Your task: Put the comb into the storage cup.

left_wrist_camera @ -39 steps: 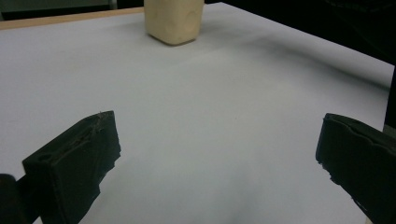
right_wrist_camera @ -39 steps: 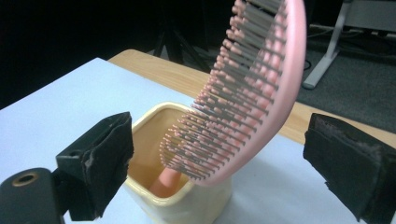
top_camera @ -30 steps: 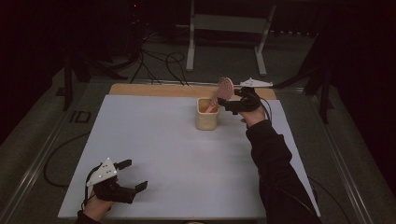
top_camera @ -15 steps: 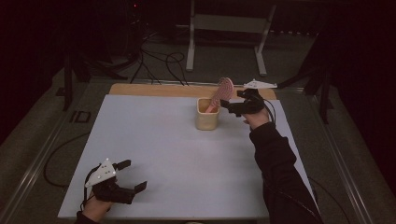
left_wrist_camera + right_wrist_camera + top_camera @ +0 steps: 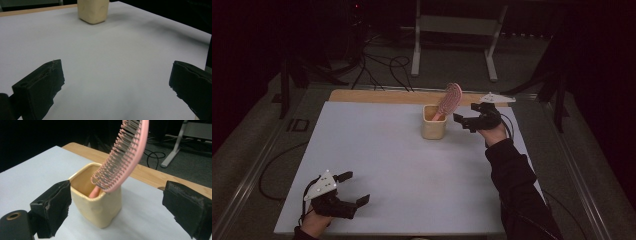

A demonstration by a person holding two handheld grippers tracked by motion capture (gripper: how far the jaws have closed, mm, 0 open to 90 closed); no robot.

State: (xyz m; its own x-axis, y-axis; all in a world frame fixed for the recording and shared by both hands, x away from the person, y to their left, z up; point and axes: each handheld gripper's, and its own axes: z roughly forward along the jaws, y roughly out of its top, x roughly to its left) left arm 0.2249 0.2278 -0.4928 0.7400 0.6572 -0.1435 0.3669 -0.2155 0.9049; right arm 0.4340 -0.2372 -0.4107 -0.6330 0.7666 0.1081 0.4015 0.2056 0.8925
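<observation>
A pale yellow cup [image 5: 433, 125] stands at the back middle of the white table [image 5: 402, 165]. A pink hairbrush [image 5: 451, 98] stands in the cup handle down, its bristled head leaning out to the right. My right gripper [image 5: 465, 122] hovers just right of the cup, open, with nothing between its fingers. In the right gripper view the cup [image 5: 100, 205] and the brush [image 5: 125, 152] sit close ahead between the spread jaws. My left gripper [image 5: 355, 188] rests open near the table's front left corner, far from the cup [image 5: 93, 11].
A wooden strip [image 5: 377, 96] runs along the table's far edge. Behind it on the floor lie cables [image 5: 382, 65] and a metal stand [image 5: 454, 25]. A sleeved forearm [image 5: 512, 185] crosses the table's right side.
My right gripper has drawn back to the right, away from the brush head; the brush stays leaning in the cup. The left gripper has not moved.
</observation>
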